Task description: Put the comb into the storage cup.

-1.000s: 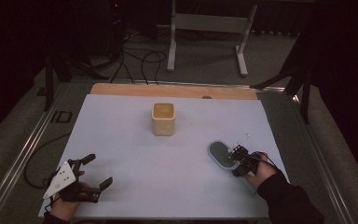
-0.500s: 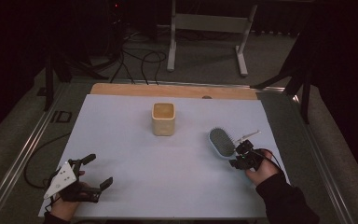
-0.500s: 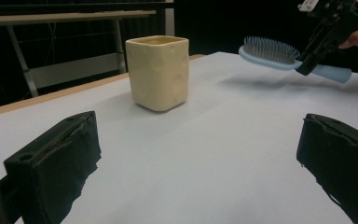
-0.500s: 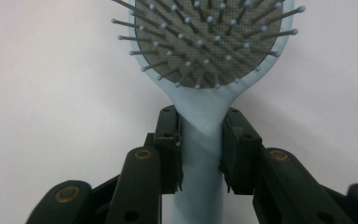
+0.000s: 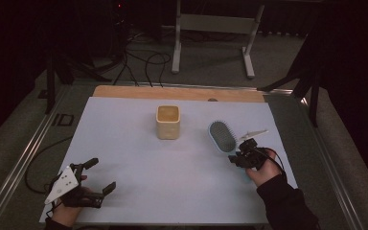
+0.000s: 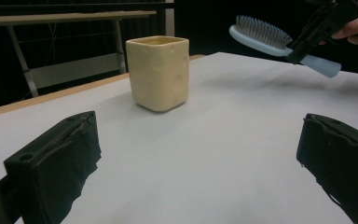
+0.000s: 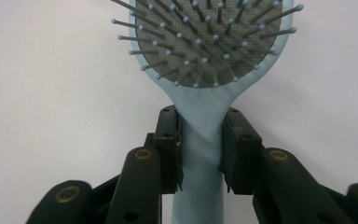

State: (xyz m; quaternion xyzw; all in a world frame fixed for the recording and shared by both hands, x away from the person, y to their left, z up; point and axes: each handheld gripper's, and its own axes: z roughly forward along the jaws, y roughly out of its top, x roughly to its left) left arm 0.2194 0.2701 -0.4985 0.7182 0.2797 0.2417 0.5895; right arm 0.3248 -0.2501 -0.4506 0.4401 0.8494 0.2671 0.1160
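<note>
The right gripper [image 5: 243, 155] is clamped on the neck of a pale blue plastic paddle hairbrush [image 5: 222, 135] with grey bristles, its two black jaws pressing the handle from either side, bristles facing up. The brush hangs above the white table sheet [image 5: 139, 191], near the right edge, its head just right of a cream square ceramic cup [image 5: 167, 121] standing upright at mid-table. The left gripper [image 5: 88, 179] rests at the near left corner, jaws spread wide with nothing between them.
</note>
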